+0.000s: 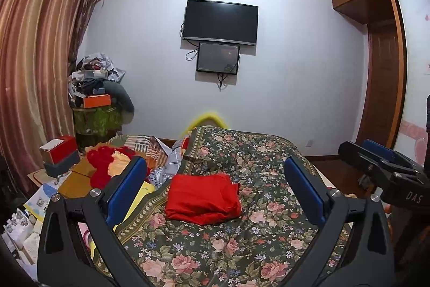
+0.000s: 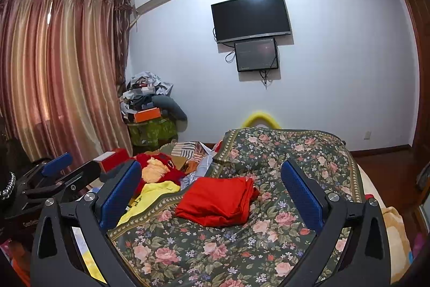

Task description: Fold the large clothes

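A red garment (image 1: 203, 199) (image 2: 219, 202) lies folded into a compact rectangle on the floral bedspread (image 1: 242, 246) (image 2: 215, 254). My left gripper (image 1: 215, 163) hovers above and in front of it, open wide, with nothing between its blue pads (image 1: 129, 187). My right gripper (image 2: 211, 166) is also open and empty, held back from the garment at about the same height. The right gripper (image 1: 376, 166) shows at the right edge of the left wrist view. The left gripper (image 2: 53, 174) shows at the left edge of the right wrist view.
A yellow garment (image 2: 153, 192) and a fuzzy red and orange item (image 2: 158, 166) lie left of the bedspread among boxes (image 1: 59, 152) and papers. A cluttered pile (image 1: 94, 88) stands in the corner by the curtains (image 1: 35, 58). A wardrobe (image 1: 376, 45) is at the right.
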`<action>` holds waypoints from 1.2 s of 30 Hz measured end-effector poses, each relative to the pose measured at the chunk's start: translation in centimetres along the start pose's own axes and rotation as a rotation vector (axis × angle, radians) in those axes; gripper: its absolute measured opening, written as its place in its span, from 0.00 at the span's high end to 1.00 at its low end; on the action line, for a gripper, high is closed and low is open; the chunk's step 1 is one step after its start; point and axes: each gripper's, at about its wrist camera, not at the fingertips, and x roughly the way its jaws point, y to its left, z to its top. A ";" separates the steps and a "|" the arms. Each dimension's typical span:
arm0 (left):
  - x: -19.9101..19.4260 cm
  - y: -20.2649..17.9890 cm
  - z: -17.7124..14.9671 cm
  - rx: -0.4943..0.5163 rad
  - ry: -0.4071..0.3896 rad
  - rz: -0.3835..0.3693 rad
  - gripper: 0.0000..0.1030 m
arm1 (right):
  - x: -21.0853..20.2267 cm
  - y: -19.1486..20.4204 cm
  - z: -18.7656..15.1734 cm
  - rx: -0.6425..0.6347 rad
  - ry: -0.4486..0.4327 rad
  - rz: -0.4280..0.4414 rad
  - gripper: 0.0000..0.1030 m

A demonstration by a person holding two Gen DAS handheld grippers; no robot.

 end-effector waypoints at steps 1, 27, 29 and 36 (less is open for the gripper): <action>0.0 0.0 0.0 -0.001 0.000 -0.001 0.00 | 0.0 0.0 0.0 -0.003 -0.001 -0.003 0.00; 0.4 0.5 -0.1 -0.023 0.025 -0.030 0.00 | 0.1 0.5 0.2 -0.021 -0.005 -0.024 0.00; 0.5 0.4 -0.2 -0.023 0.031 -0.035 0.00 | 0.1 0.5 0.2 -0.022 -0.004 -0.023 0.00; 0.6 0.8 -0.3 -0.035 0.039 -0.039 0.00 | 0.3 0.3 -0.1 -0.015 0.000 -0.027 0.00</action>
